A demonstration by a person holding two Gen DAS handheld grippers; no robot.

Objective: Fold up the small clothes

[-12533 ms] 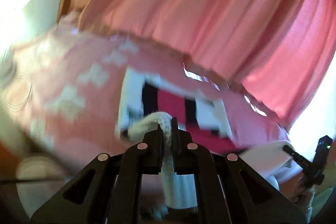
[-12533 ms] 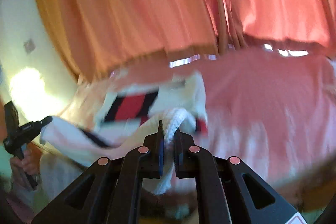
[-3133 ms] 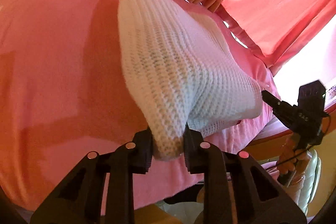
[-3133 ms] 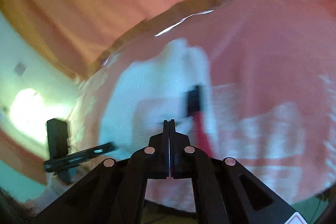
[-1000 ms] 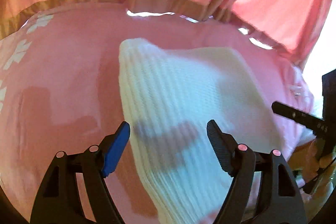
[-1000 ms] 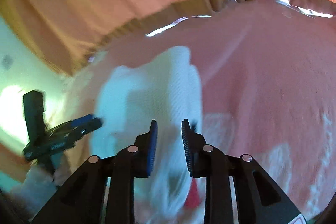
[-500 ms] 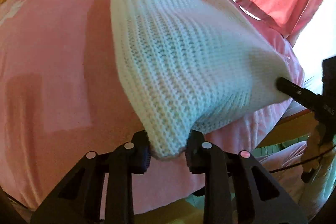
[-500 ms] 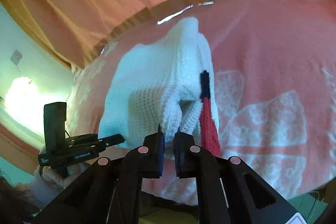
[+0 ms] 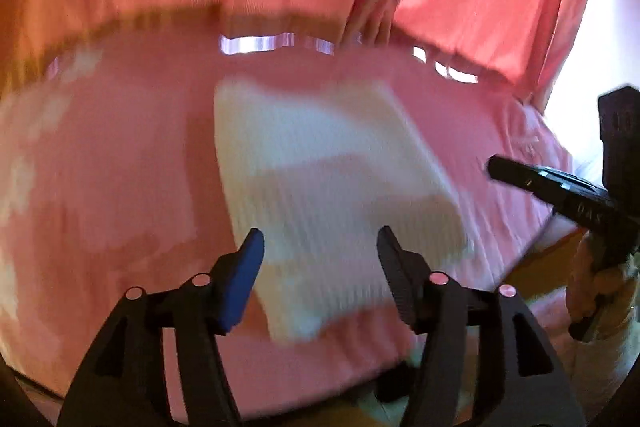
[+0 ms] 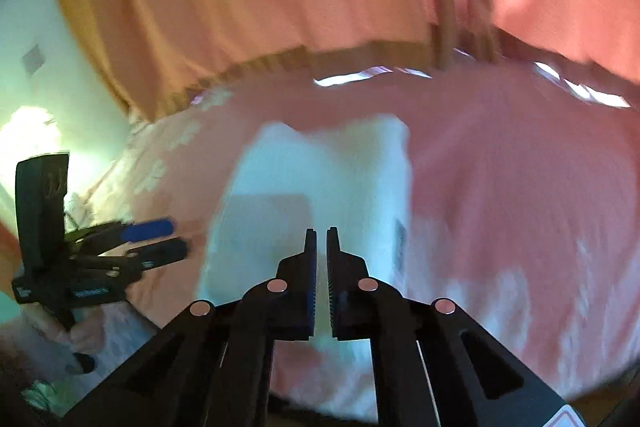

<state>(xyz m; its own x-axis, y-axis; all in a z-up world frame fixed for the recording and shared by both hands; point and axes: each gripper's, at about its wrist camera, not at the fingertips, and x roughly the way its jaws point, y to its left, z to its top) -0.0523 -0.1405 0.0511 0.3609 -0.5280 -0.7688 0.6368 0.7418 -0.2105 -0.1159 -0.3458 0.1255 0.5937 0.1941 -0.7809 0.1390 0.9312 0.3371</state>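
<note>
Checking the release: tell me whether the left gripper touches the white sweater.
Apart: left wrist view shows left gripper wide open, white sweater lying beyond.
</note>
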